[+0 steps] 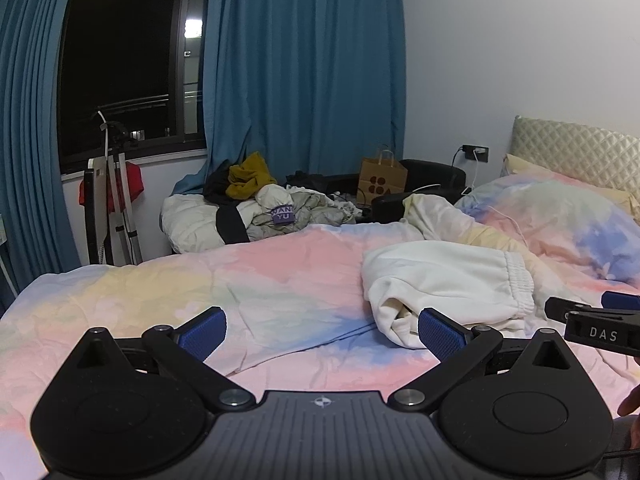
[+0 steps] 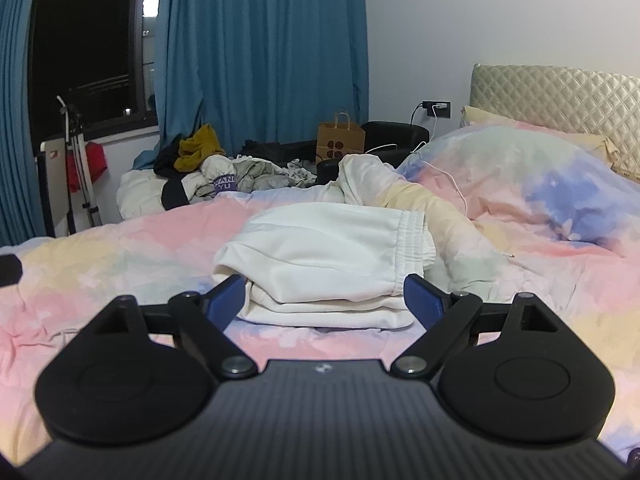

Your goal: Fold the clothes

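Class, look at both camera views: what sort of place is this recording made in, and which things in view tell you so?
Most likely a home bedroom: a bed with a pastel duvet, a quilted headboard, and blue curtains beside a dark window.

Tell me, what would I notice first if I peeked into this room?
Probably the white folded trousers lying in the middle of the bed, on the pastel rainbow blanket. The right claw sits wide open just in front of them, not touching. Behind the bed, tall blue curtains hang beside a dark window, with a messy clothes pile below.
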Motion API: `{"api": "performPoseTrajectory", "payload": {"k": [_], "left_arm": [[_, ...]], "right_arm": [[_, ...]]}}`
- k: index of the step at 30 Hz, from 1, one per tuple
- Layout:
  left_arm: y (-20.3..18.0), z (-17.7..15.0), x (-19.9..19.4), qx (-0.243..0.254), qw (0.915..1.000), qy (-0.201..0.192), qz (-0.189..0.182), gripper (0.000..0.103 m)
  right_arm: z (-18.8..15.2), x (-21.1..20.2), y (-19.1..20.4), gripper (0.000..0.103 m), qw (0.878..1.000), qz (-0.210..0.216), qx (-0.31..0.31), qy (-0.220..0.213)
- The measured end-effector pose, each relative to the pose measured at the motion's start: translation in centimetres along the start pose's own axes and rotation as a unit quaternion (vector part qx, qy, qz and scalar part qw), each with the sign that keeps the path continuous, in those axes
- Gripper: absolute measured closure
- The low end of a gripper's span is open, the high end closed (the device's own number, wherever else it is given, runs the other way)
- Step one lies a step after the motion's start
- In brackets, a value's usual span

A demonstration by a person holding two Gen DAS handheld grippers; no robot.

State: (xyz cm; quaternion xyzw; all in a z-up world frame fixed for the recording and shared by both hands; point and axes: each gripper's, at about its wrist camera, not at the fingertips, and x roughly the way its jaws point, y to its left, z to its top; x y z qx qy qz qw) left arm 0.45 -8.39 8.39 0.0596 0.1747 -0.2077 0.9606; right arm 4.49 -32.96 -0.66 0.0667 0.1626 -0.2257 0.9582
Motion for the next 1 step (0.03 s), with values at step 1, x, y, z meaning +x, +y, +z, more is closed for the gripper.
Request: {"api": "performPoseTrajectory", "payload": {"k": [1], "left_arm": [[0.15, 0.03, -0.11, -0.002, 1.0000, -0.001, 0.001, 0.000]], "right_arm": [[-0.01, -0.06, 0.08, 0.015, 1.000, -0.001, -0.001, 0.000]]}}
